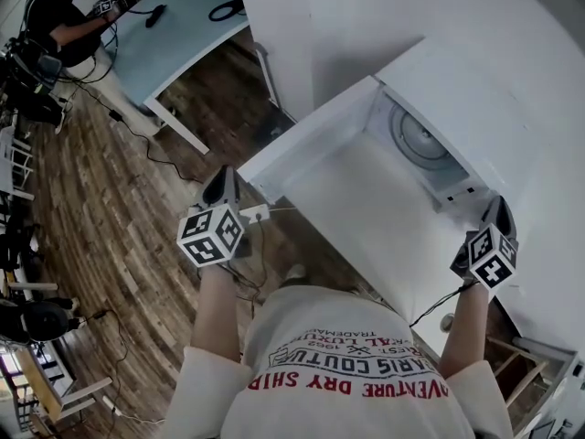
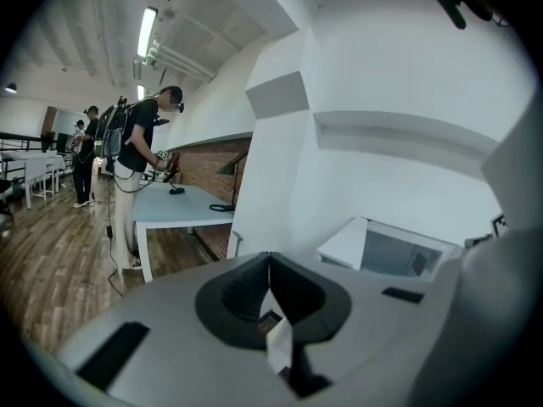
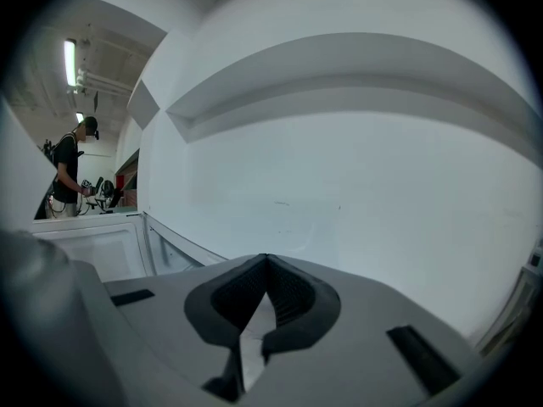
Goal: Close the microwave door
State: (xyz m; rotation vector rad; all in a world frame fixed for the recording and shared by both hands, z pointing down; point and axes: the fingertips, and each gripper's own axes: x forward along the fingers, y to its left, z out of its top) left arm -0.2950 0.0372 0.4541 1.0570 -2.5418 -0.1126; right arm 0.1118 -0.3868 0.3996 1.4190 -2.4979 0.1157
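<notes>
from above, the white microwave (image 1: 430,144) sits in a white wall (image 1: 366,16). its door (image 1: 366,218) hangs wide open toward the person holding the grippers. the left gripper (image 1: 222,184) is just beside the door's outer edge, and i cannot tell if it touches. the right gripper (image 1: 499,210) is near the microwave's other side.

in the left gripper view, the jaws are pressed together with nothing in them. the open microwave shows ahead on the right. a standing person (image 2: 140,168) is at a pale table (image 2: 174,206) far off.

in the right gripper view, the jaws are together too, and empty. they face the white wall.
</notes>
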